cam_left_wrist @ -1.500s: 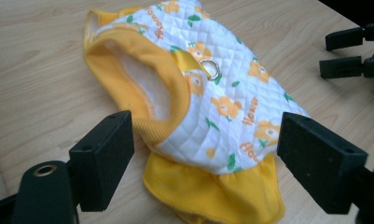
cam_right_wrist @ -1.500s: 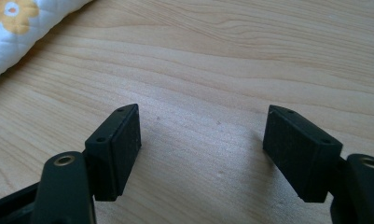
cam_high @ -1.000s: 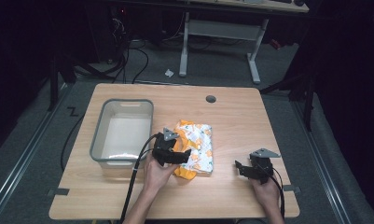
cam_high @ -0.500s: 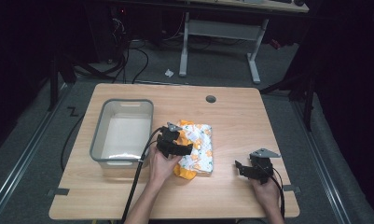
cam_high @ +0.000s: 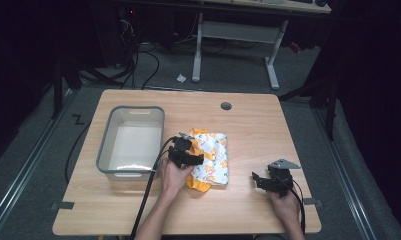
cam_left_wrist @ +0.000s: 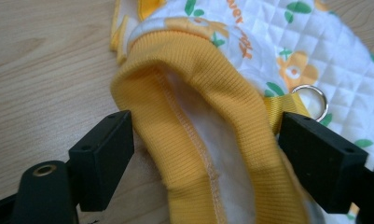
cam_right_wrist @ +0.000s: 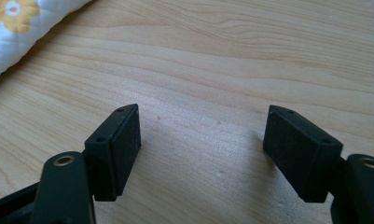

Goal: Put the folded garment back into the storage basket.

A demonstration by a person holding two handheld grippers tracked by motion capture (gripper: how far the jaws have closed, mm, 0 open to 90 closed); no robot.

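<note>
Near the middle of the surface [cam_high: 248,125], a little toward its front edge, lies a small quilted garment [cam_high: 212,156] — white with orange flowers and green leaves, trimmed in yellow ribbed cuff [cam_left_wrist: 208,112]. A clear plastic bin [cam_high: 132,141] stands just beside it, toward the left edge.

From the left gripper view, the left gripper [cam_left_wrist: 205,149] has its jaws straddling the ribbed cuff: one pad sits at the cuff's outer fold against the wood, the other by the yellow webbing loop that carries a metal ring [cam_left_wrist: 310,100]. The jaws have just been closing a little with the cuff between them, yet they stand wide and the pads do not look to be pressing the fabric, so I read this gripper as open around the cuff, not gripping it. In the high view the left gripper [cam_high: 187,154] sits over the garment's left side.

The right gripper [cam_high: 268,181] rests near the front right of the surface, well apart from the garment, its jaws open on nothing; the right gripper view shows bare wood between the pads, with a corner of the quilted cloth at the top left.

The step in hand looks like taking hold of the cuff. Next, I judge, the left jaws must close fully on the ribbed band — catching both layers, not the ring — before any lift toward the bin. The cuff is soft and may slide out if pinched too near its edge.
</note>
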